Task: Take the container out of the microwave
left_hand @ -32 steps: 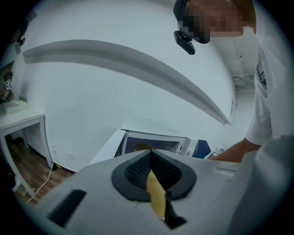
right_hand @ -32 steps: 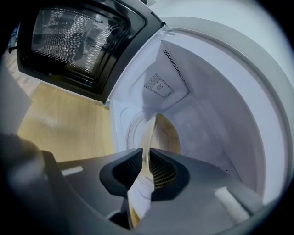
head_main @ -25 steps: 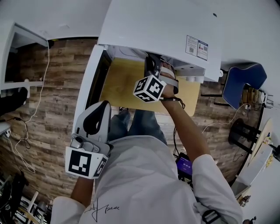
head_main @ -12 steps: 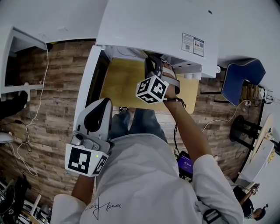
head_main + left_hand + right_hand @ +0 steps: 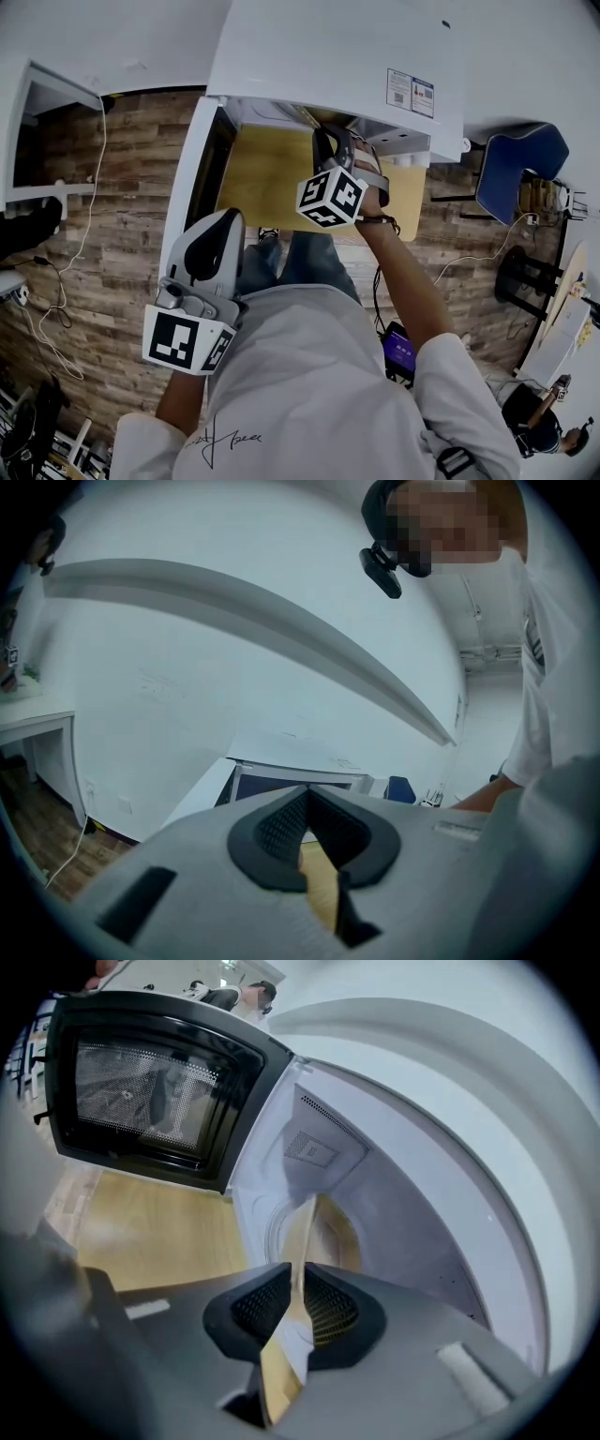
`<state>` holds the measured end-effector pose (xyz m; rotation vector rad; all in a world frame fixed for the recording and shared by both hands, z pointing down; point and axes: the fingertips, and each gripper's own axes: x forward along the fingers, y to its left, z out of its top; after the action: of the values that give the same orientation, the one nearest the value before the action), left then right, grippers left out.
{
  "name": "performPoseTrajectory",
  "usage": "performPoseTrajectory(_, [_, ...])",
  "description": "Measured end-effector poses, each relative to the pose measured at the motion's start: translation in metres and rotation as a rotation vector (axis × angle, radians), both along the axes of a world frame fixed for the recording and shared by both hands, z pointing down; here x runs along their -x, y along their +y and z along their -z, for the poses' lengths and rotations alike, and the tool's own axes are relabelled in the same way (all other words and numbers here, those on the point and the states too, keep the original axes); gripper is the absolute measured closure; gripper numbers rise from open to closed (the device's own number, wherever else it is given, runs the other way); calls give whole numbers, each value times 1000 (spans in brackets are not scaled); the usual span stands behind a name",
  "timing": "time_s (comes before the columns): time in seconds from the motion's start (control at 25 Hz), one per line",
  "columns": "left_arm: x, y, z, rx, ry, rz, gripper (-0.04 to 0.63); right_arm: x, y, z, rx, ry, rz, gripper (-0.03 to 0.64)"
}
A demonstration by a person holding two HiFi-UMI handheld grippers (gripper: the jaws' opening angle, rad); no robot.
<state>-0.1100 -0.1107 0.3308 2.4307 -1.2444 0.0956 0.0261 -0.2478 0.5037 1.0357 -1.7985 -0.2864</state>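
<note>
**A:** Shifted a little toward the person since a second ago, the right gripper [image 5: 298, 1288]: in the head view its marker cube [image 5: 331, 197] sits slightly lower and further right than it did. What are the jaws doing?

**B:** They are clamped on the container [image 5: 302, 1232]. Its thin wall runs edge-on between the two ribbed black pads, and both pads press on it.

**A:** How does the container look?

**B:** All that shows is a thin, sheet-like wall, tan on one face and whitish on the other, and it tilts a bit to the left. It rises past the jaw tips and also hangs below the pads. There is a tan patch just to its right, but I cannot tell if that belongs to it.

**A:** And where is it?

**B:** It is at the mouth of the microwave [image 5: 403, 1241], and its far end reaches into the pale cavity. In the head view it is hidden under the microwave's white top.

**A:** What is around it?

**B:** The door [image 5: 150, 1082] stands swung open to the left, with a black frame and a mesh window. Below it is the light wooden table [image 5: 150, 1232] that the microwave stands on.

**A:** What about the other claw?

**B:** The left gripper [image 5: 307, 803] is well apart from the microwave, low by the person's body. Its jaws are closed tip to tip with nothing between them, only the table showing through the gap. Beyond that are a plank floor [image 5: 122, 187] and a blue chair [image 5: 520, 169] off to the right.
</note>
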Motion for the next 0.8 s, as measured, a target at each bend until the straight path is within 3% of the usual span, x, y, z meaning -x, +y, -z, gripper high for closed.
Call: performPoseTrajectory(0.8, [-19,10,9,-29,5,-67,595,-4,43,23,79,-138,-9,558])
